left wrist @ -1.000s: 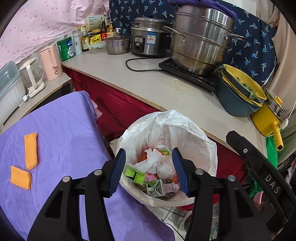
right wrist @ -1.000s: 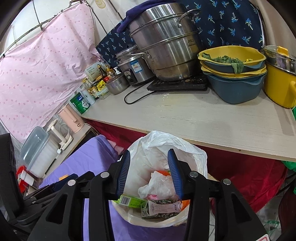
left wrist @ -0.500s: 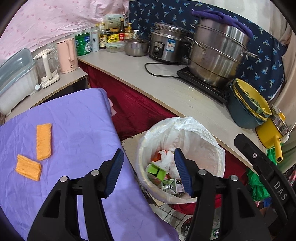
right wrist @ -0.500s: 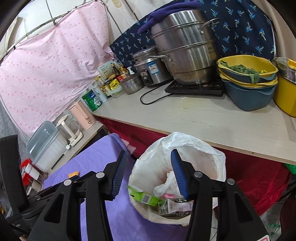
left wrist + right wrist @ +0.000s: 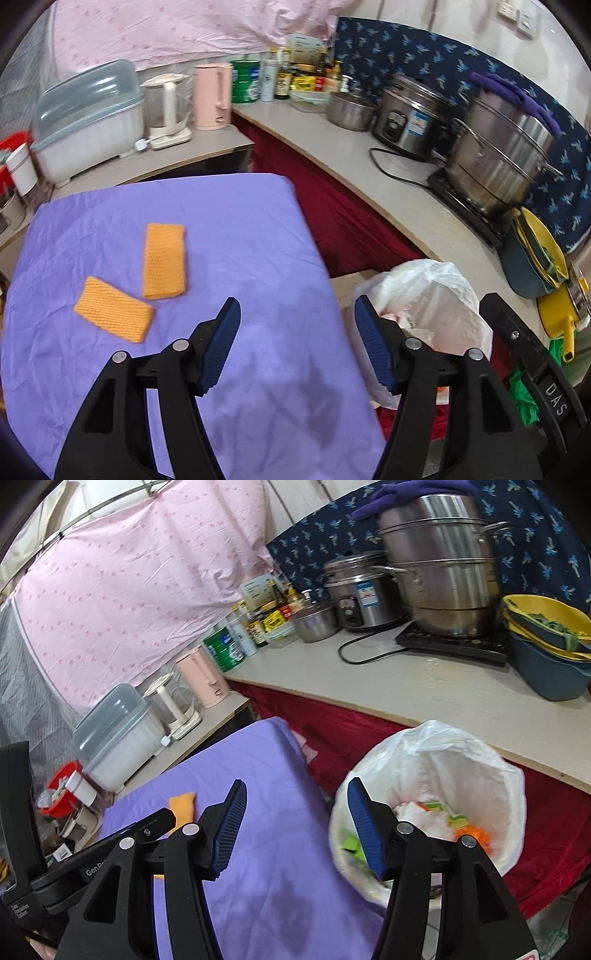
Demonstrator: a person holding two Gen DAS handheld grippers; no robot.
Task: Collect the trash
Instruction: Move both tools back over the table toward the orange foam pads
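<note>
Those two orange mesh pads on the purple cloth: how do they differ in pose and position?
The upper orange mesh pad lies nearly upright in the left wrist view, while the lower orange mesh pad lies slanted. The upper one sits farther from the left claw; the lower one sits nearer and further left. Both are flat, rectangular, similar in size, and almost meet at a corner.

Beneath the blue ribbed fingers [image 5: 221,347] of the black left gripper [image 5: 295,343] spreads a plain lilac-purple tablecloth [image 5: 240,240]. Left of them lie two orange mesh-textured pads [image 5: 164,260]. Right of the fingers sits a translucent white bin liner [image 5: 443,760] holding green, orange and white scraps. Beyond the fingers hang a pink dotted sheet [image 5: 129,590] and a navy cloth with pale blue sprigs [image 5: 424,55], above a dark red skirt [image 5: 332,206].
</note>
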